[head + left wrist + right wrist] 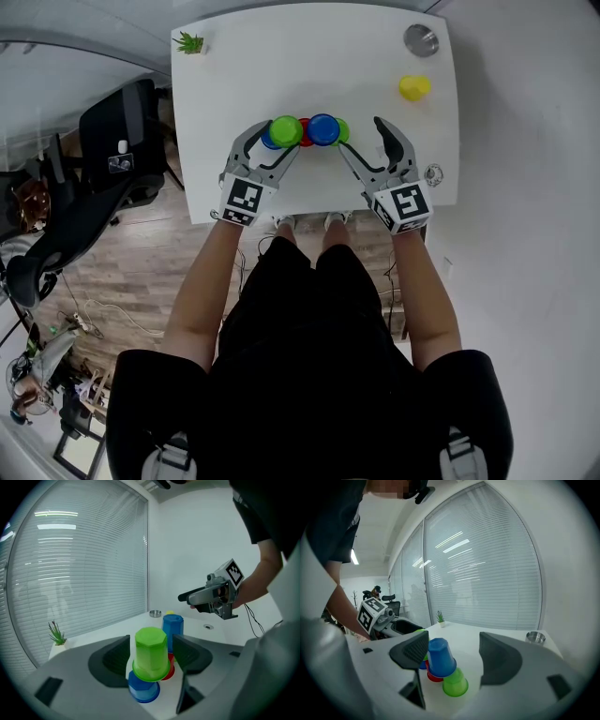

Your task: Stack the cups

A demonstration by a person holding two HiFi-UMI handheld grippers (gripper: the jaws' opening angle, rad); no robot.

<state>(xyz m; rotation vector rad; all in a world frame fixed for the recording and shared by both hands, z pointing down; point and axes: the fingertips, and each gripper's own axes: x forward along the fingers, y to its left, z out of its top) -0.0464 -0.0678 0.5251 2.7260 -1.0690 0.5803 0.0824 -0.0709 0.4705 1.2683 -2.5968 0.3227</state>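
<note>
cups (323,128) clustered; green cup (150,652) between open left tool (278,141) jaws

Bright, even daylight through blinds; strong fisheye distortion at edges

right gripper (453,649) jaws apart; inverted blue cup (440,657) atop green cup (456,684).

No legible text; only square markers (245,200) on the left claw (281,139) and right claw (360,136).
</note>
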